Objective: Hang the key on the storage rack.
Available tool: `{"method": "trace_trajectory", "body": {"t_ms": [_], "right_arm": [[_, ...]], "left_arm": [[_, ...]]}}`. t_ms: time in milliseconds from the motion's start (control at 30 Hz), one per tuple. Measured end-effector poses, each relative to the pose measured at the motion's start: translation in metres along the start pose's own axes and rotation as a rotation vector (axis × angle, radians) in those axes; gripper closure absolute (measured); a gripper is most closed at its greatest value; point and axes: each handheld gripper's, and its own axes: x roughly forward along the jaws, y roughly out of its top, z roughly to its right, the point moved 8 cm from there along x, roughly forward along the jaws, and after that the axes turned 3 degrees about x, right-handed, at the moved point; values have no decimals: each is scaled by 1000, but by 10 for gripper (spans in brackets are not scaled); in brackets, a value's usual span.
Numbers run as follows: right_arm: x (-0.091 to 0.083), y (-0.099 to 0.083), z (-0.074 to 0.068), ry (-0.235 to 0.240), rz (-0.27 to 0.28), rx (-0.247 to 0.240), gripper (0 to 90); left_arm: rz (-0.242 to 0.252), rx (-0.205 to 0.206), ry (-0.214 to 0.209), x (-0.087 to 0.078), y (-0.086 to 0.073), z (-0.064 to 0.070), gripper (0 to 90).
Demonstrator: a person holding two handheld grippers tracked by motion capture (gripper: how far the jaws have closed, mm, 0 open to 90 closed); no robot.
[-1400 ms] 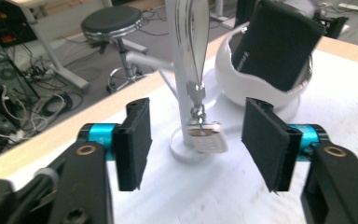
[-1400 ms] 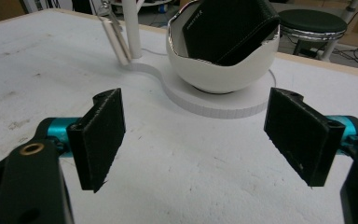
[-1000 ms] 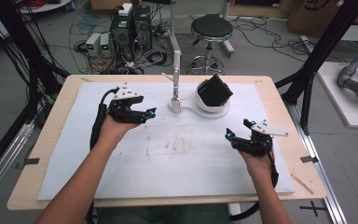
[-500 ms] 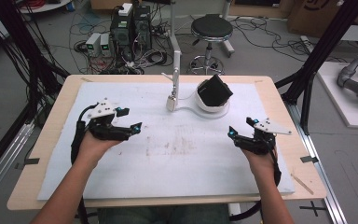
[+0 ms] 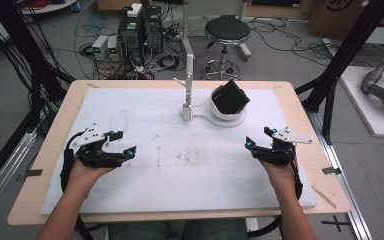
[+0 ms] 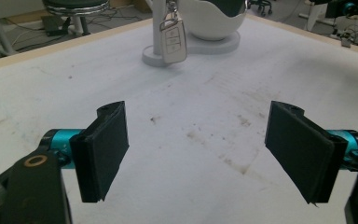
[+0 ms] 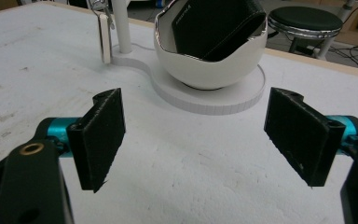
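Note:
A white bowl [image 5: 219, 113] on a flat white base stands at the table's far middle, with a black wallet [image 5: 230, 96] leaning inside it. Beside it a thin white post carries a hanging key fob [image 5: 186, 106]. My left gripper [image 5: 126, 141] hovers open at the front left, far from the stand. In the left gripper view its jaws [image 6: 196, 149] are wide apart with nothing between them, and the key fob [image 6: 172, 42] hangs ahead. My right gripper [image 5: 256, 137] is open at the right. The bowl [image 7: 205, 70] and wallet [image 7: 214, 25] sit just beyond its empty jaws [image 7: 196, 140].
A stained white mat [image 5: 180, 160] covers most of the wooden table [image 5: 45, 150]. Beyond the far edge are a black stool [image 5: 226, 30], computer boxes [image 5: 140, 30] and tangled cables on the floor. Black frame legs [image 5: 330, 90] stand at the right.
My left gripper has drawn back from near the key post toward the front left of the mat. The right gripper has hardly moved. Both stayed open.

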Motion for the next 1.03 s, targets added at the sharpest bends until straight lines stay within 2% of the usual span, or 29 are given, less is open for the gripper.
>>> {"method": "trace_trajectory", "body": {"t_ms": [233,400,1033], "right_arm": [[-1,-3,1,-7,-10,1,207],[0,-4,-2,-8,-17,-3,207],[1,-9,-4,-3,-37,-11,207]], "left_arm": [[7,-5,19,-4,-5,-5,213],[-3,5,13,-2,-6,-4,213],[-42,-13,24,3,-13,-8,213]]}}
